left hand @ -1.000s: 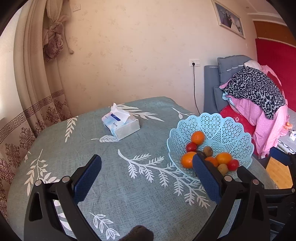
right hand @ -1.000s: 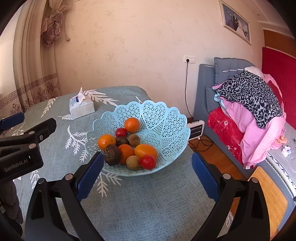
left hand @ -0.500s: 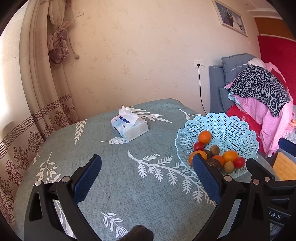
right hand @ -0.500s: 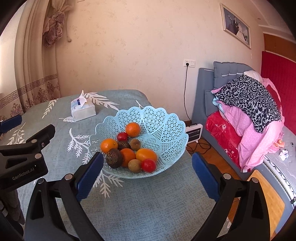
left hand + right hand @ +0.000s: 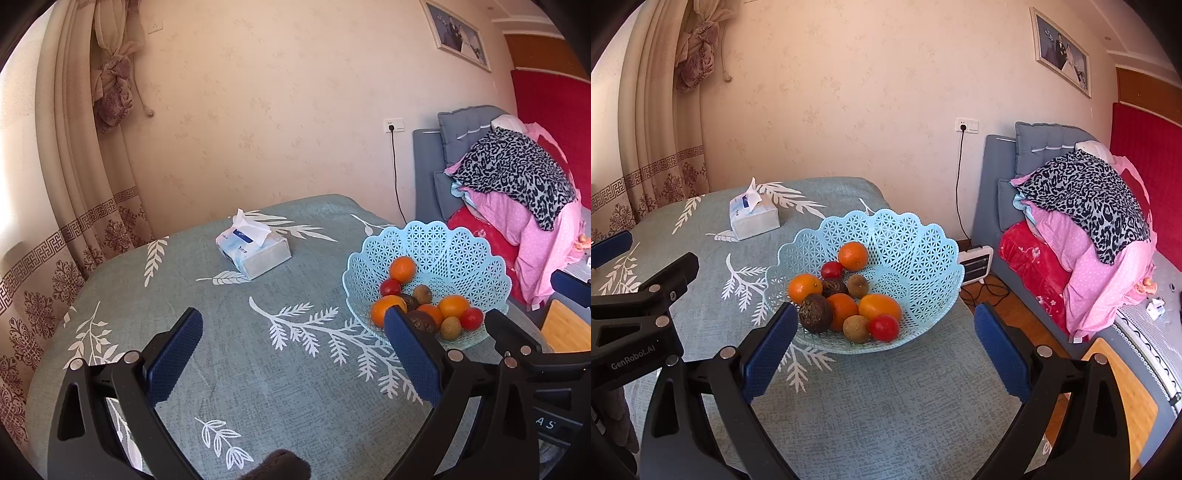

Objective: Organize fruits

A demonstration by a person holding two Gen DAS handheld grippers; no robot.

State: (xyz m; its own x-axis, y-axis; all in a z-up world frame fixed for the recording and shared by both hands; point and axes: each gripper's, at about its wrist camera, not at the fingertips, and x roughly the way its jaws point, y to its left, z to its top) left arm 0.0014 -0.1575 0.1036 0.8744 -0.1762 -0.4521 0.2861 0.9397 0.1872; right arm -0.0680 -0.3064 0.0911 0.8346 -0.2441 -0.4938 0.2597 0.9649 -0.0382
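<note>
Centre of the right wrist frame: blue lattice basket on the tablecloth, holding oranges, tomatoes, brown fruits. Right gripper wide, empty. Left gripper wide, empty; tissue pack upper centre.

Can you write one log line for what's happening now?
left gripper: open, empty | right gripper: open, empty | fruits: in basket

The left hand-held gripper was held with its two blue-padded fingers spread wide apart, nothing between them. The right hand-held gripper was likewise wide apart and held nothing, its padded fingers pointing forward. Each showed at the edge of the other's view, side by side, left one to the left.
</note>
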